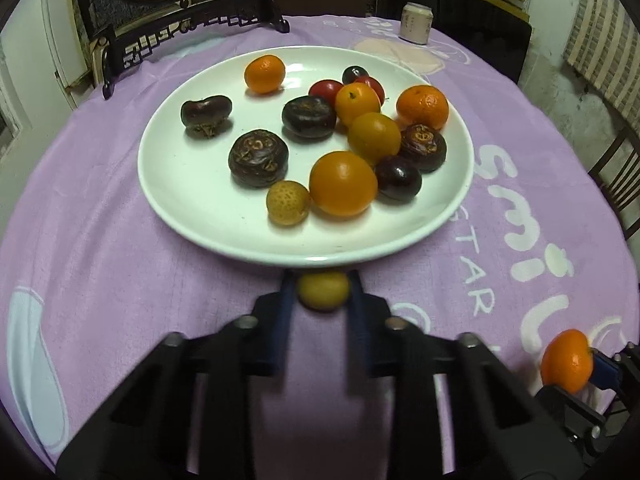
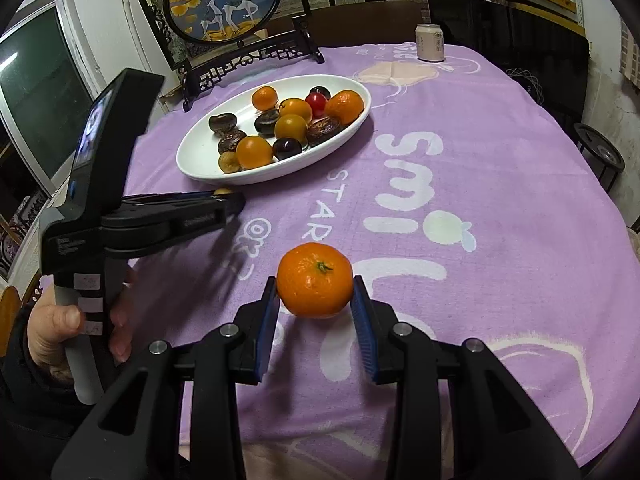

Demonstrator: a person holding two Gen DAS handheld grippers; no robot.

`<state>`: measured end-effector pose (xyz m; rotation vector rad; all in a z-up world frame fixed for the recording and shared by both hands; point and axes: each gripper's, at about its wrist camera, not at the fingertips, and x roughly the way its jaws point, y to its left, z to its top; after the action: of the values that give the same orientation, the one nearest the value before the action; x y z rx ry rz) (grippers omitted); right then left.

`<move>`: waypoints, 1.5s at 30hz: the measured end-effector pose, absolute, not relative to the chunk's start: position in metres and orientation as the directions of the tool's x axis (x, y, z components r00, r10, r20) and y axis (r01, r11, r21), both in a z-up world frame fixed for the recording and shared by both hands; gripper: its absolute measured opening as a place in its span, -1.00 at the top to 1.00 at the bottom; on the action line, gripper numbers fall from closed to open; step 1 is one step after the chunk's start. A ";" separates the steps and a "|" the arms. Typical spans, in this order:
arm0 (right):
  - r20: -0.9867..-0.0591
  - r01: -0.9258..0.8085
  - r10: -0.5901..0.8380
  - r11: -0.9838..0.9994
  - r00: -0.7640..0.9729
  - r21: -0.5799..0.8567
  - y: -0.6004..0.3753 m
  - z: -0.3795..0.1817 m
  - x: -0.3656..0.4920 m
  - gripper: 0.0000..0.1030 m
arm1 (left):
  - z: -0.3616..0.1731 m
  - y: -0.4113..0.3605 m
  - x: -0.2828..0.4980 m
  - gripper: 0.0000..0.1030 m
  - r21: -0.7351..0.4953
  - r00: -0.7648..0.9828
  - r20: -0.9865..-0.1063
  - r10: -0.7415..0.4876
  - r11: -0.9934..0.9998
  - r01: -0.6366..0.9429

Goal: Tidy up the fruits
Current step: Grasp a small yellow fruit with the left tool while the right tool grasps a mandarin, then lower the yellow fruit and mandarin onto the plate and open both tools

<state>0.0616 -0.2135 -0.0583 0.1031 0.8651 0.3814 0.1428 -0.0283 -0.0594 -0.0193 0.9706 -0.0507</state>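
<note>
A white plate [image 1: 184, 208] on the purple cloth holds several oranges, dark water chestnuts, red fruits and a small yellow-brown fruit [image 1: 287, 202]. My left gripper [image 1: 322, 284] is shut on another small yellow-brown fruit [image 1: 323, 290], just in front of the plate's near rim. It also shows in the right wrist view [image 2: 224, 196]. My right gripper [image 2: 316, 292] is shut on a mandarin orange [image 2: 315, 279], held low over the cloth to the right of the left gripper. The mandarin also shows in the left wrist view [image 1: 567, 360]. The plate lies further back in the right wrist view [image 2: 192, 160].
A drink can [image 1: 416, 22] stands at the table's far edge. A framed deer picture on a black stand [image 2: 224, 4] stands behind the plate. A dark chair [image 1: 452, 8] stands beyond the table. The purple cloth [image 2: 480, 200] with white lettering stretches to the right.
</note>
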 end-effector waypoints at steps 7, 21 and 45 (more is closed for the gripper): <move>-0.735 -0.297 0.359 0.929 0.575 0.221 -0.197 -0.055 0.063 0.29 | -0.051 -0.012 0.107 0.50 -0.127 0.556 -0.817 -0.155 0.988 0.089; -0.730 -0.395 0.374 0.906 0.572 0.155 -0.119 -0.017 0.110 0.29 | 0.010 0.061 0.113 0.51 -0.168 0.668 -0.728 -0.153 0.985 0.042; -0.768 -0.341 0.305 0.932 0.564 0.120 -0.094 -0.026 0.228 0.28 | -0.002 0.059 0.233 0.49 -0.166 0.625 -0.769 -0.134 0.986 0.007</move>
<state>0.2280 -0.0942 -0.0258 -0.0438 0.8945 0.3799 0.2325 0.0589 -0.0021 -0.1520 0.8930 -0.0809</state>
